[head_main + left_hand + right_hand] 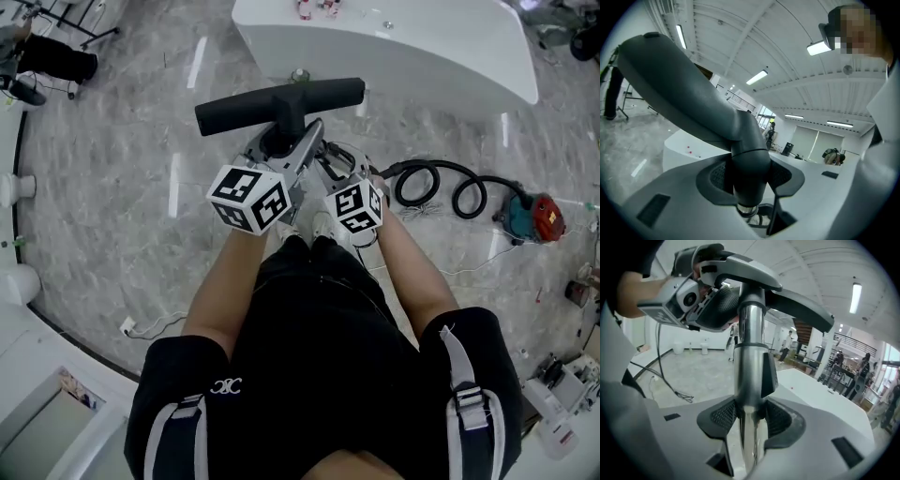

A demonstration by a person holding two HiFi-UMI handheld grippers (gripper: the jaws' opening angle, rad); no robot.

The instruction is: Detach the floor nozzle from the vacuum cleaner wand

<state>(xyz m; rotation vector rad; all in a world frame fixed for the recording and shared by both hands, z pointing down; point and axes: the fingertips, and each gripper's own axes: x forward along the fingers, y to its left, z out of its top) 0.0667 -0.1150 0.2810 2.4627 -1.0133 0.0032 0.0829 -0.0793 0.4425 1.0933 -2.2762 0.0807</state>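
The black floor nozzle (281, 103) is held up crosswise in front of me in the head view; its thick neck (750, 154) runs down between the pads of my left gripper (751, 176), which press on it from both sides. A bit of chrome tube (749, 209) shows just below the neck. Lower down, my right gripper (751, 420) is shut on the shiny metal wand (751, 366). The nozzle (797, 305) and the left gripper (708, 296) sit at the wand's top. Both marker cubes (251, 197) are close together above my knees.
The black hose (441, 183) loops across the marble floor to the red and teal vacuum body (530, 217) on the right. A white counter (394, 37) stands ahead. White curved furniture (19, 281) lies at the left. Several people stand far off.
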